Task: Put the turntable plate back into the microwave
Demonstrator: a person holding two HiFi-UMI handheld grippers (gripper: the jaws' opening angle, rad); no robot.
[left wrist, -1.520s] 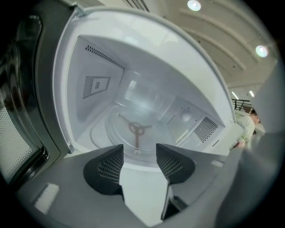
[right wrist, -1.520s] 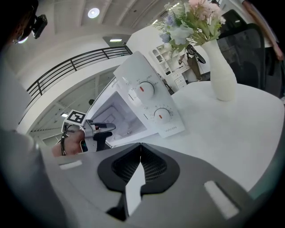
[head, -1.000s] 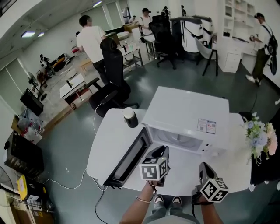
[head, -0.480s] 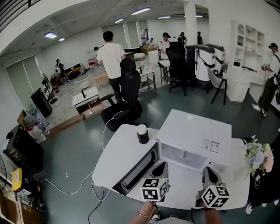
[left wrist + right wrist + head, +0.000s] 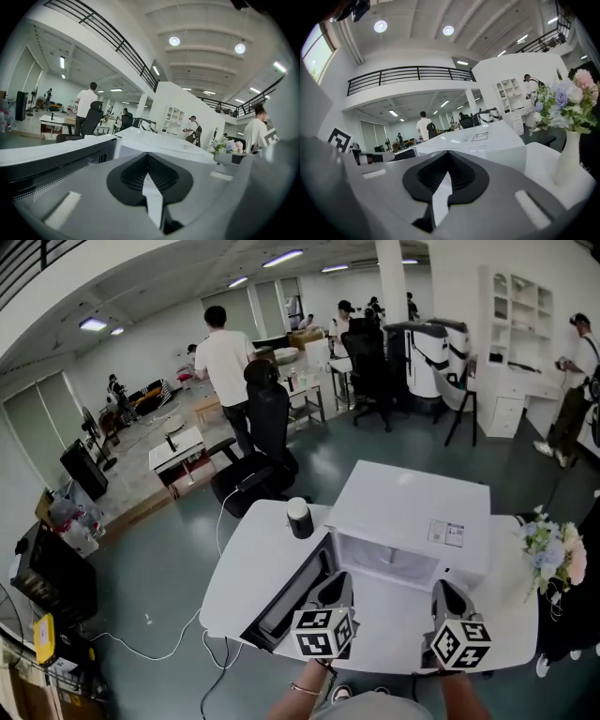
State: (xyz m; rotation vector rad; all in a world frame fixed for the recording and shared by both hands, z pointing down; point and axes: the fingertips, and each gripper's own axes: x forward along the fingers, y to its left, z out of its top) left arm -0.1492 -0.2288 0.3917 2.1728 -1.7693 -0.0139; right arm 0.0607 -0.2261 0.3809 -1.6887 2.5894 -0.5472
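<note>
- The white box-shaped microwave [image 5: 412, 502] stands on the white rounded table [image 5: 246, 563]. Its long axis runs left to right across the head view, and its open cavity [image 5: 384, 557] faces the person.
- Its dark-windowed door [image 5: 289, 598] is swung wide on the left-hand hinge and points out toward the table's near edge.
- Neither gripper holds the turntable plate. In the pale cavity it cannot be told apart from the floor.
- The left gripper [image 5: 334, 585] hangs just beside the door's inner face and points at the cavity. Its jaws meet at the tips with nothing between them.
- The right gripper [image 5: 448, 594] hangs in front of the right end of the microwave's front, level with the left one. Its jaws are likewise pressed together and empty.
- A black cylinder with a white top [image 5: 299, 517] stands on the table at the microwave's rear left corner.
- A white vase of pastel flowers [image 5: 553, 554] stands at the table's right end, apart from the microwave.
</note>
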